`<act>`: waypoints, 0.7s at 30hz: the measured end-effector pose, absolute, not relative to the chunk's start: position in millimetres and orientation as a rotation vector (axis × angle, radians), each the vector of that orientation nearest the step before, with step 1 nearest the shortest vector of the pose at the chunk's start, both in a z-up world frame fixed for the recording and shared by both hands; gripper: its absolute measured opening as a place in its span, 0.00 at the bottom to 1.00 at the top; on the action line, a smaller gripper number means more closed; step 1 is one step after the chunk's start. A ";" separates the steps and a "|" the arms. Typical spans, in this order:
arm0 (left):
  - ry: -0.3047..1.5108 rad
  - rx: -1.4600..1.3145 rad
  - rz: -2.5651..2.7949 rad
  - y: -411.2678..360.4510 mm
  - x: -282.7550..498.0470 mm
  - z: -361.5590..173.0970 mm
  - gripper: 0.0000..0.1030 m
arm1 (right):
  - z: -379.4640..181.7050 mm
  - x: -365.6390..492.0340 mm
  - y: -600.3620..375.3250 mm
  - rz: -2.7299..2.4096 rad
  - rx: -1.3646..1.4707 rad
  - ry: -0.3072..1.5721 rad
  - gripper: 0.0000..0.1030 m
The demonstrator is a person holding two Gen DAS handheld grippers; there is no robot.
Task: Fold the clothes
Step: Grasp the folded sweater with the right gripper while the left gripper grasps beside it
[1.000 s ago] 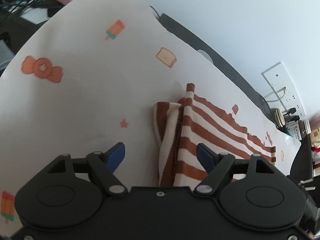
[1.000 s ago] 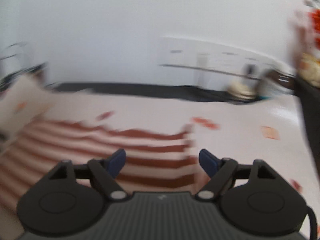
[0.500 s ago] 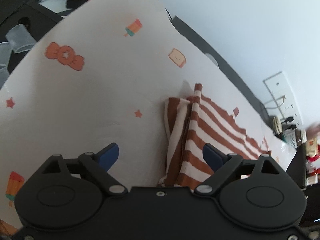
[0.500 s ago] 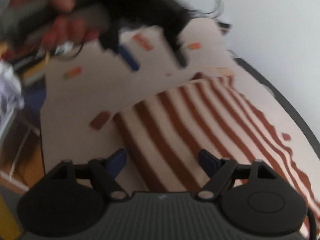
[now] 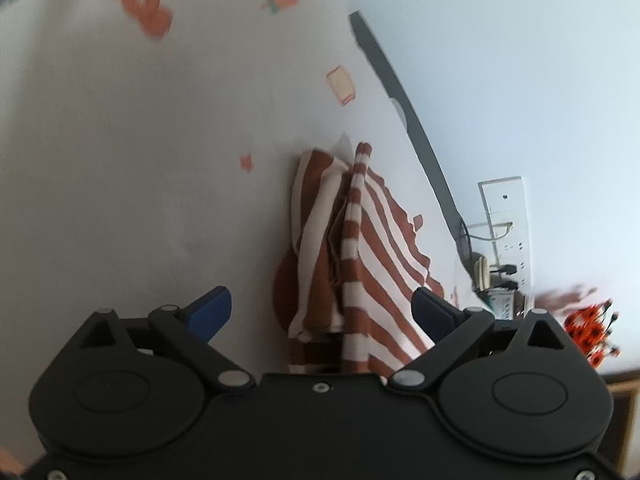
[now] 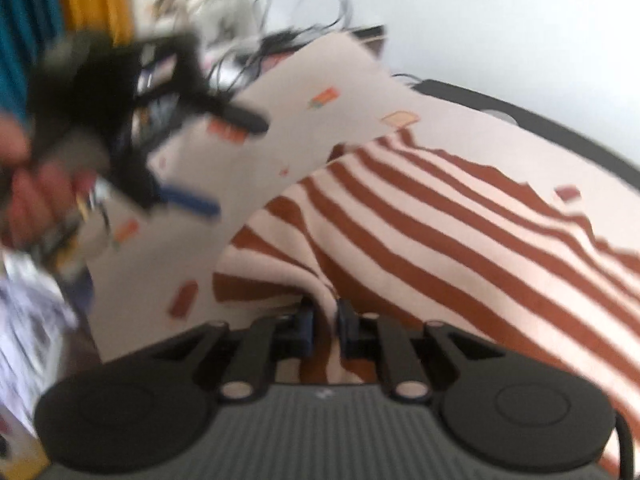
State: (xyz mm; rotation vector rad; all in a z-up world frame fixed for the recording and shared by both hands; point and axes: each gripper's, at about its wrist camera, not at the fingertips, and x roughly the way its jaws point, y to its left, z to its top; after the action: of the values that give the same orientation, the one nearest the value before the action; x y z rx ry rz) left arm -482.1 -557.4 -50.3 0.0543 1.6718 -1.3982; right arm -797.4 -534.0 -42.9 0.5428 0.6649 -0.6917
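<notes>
A brown-and-white striped garment [image 5: 380, 248] lies on the white printed table cover [image 5: 140, 160], its near end bunched into folds. My left gripper [image 5: 323, 310] hangs open just above that bunched end, with nothing between its blue fingertips [image 5: 212, 312]. In the right wrist view the garment [image 6: 460, 232] spreads flat to the right. My right gripper [image 6: 326, 322] is shut on a raised fold at its near edge. The left gripper [image 6: 234, 164] shows blurred at the upper left, held by a hand [image 6: 24, 188].
A dark strip [image 5: 416, 136] runs along the table's far edge under a pale wall. Wall sockets [image 5: 506, 220] with plugs and small bottles sit at the far right, beside an orange-red object [image 5: 592, 328]. Cables [image 6: 304, 8] and clutter crowd the far left corner.
My right gripper swung round toward the garment's near edge and went from open to shut on a fold. The left gripper stayed open and shifted slightly over the bunched end.
</notes>
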 end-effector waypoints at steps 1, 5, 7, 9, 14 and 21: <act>1.687 0.044 -1.388 -559.7 -485.6 -54.0 0.95 | -41.3 -803.9 -535.7 -0.691 0.571 0.637 0.11; 1.712 0.018 -1.374 -572.9 -501.7 -62.9 0.95 | -34.5 -819.5 -540.0 -0.690 0.613 0.584 0.11; 1.719 0.021 -1.372 -580.8 -511.0 -65.9 0.92 | -32.4 -824.0 -538.2 -0.690 0.617 0.568 0.11; 1.733 0.043 -1.374 -588.7 -520.2 -69.1 0.86 | -31.5 -825.7 -533.8 -0.695 0.616 0.558 0.11; 1.701 0.118 -1.376 -601.3 -539.1 -74.6 0.44 | -33.4 -820.2 -527.2 -0.713 0.592 0.588 0.11; 1.629 0.231 -1.362 -604.3 -546.3 -75.5 0.18 | -33.9 -819.5 -516.3 -0.765 0.559 0.631 0.47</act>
State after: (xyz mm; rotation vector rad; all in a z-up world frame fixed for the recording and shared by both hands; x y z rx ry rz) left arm -546.3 -604.3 -75.5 0.2305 1.6292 -1.3621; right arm -819.5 -516.3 -33.9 0.5595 0.6315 -0.7647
